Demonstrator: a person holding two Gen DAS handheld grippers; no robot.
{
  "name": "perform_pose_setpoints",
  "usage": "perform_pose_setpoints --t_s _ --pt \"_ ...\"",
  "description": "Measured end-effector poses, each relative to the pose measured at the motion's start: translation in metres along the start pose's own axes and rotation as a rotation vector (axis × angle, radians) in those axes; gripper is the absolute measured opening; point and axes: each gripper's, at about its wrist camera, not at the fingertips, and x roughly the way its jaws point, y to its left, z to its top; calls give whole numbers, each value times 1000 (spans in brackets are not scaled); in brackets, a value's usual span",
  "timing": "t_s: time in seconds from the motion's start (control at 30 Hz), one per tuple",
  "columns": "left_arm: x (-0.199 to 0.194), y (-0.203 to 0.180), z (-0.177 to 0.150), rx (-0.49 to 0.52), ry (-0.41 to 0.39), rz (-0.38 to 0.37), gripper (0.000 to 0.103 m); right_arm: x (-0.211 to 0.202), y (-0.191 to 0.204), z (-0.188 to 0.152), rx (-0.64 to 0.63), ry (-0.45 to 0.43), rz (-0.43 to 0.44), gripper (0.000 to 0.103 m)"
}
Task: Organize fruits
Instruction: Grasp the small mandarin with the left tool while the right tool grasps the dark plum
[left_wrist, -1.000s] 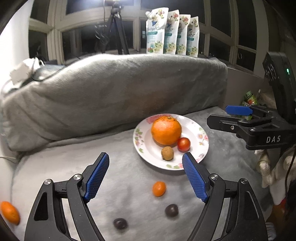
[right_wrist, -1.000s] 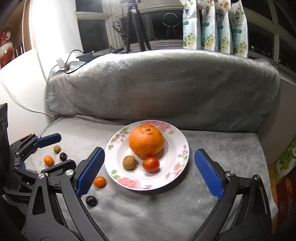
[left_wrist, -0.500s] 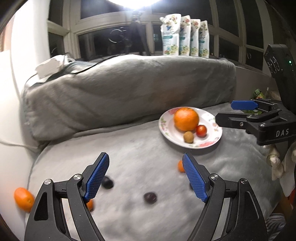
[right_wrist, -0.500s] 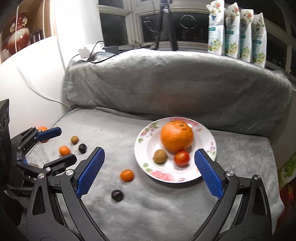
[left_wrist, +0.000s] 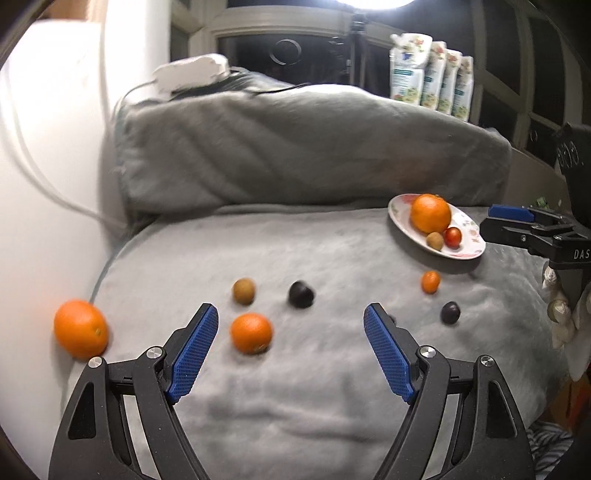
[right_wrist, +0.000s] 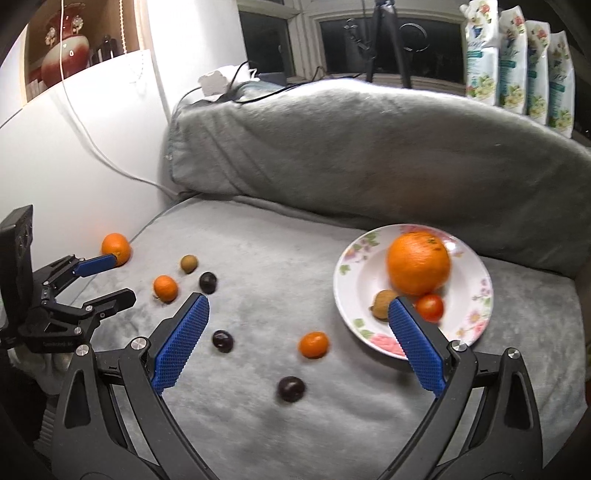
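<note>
A flowered plate (right_wrist: 476, 321) sits on a grey cushion (right_wrist: 277, 258) spread with a plush blanket, and it serves as the landmark here. On the plate lie a large orange (right_wrist: 419, 264), a small brown fruit (right_wrist: 382, 302) and a red tomato (right_wrist: 429, 307), the two small ones touching the front of the orange.

Just off the plate's near-left rim lies a small mandarin (right_wrist: 314, 344), and a little further from the plate, toward the camera, a dark plum (right_wrist: 291, 388). Another dark plum (right_wrist: 222, 340) lies further left of the plate. Well away from the plate, toward the white wall, there is a cluster: a third dark plum (right_wrist: 208, 282), a brown fruit (right_wrist: 189, 263) and a mandarin (right_wrist: 165, 288). Farthest from the plate, at the cushion's edge by the wall, rests a medium orange (right_wrist: 116, 248).

The left gripper (left_wrist: 291, 354) hangs over the cluster far from the plate, its blue pads spread wide with nothing pinched; in its own view a mandarin (left_wrist: 251, 333) lies on the cushion between the fingers, nearer the left one, untouched. The right gripper (right_wrist: 297, 345) hangs over the cushion on the near-left side of the plate, also spread wide and holding nothing, its right finger overlapping the plate's rim in the view.

Behind the plate a thick grey bolster (right_wrist: 369, 147) runs along the window sill, where four printed pouches (right_wrist: 517, 62) stand in a row.
</note>
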Motion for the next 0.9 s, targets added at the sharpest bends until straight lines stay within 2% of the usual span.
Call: perform_pose_setpoints --t_s 0.17,0.27,0.4,0.5,0.63,0.77,0.9 --pt "2 17 -9 -41 23 -2 80 18 15 1 -23 36 47 99" --pt "6 24 -13 -57 43 -12 71 30 26 4 -42 55 71 98" --pt "14 33 -15 -79 63 -26 66 47 41 9 -71 84 97 90" --pt "19 39 -17 -98 78 -42 62 62 49 13 -84 109 117 89" --pt "27 43 -19 -114 99 -60 58 85 59 17 -91 154 154 80" --pt "33 45 -19 -122 117 -71 52 108 66 21 -90 198 187 79" --pt "40 45 -18 -124 132 -82 49 129 70 22 -70 243 226 69"
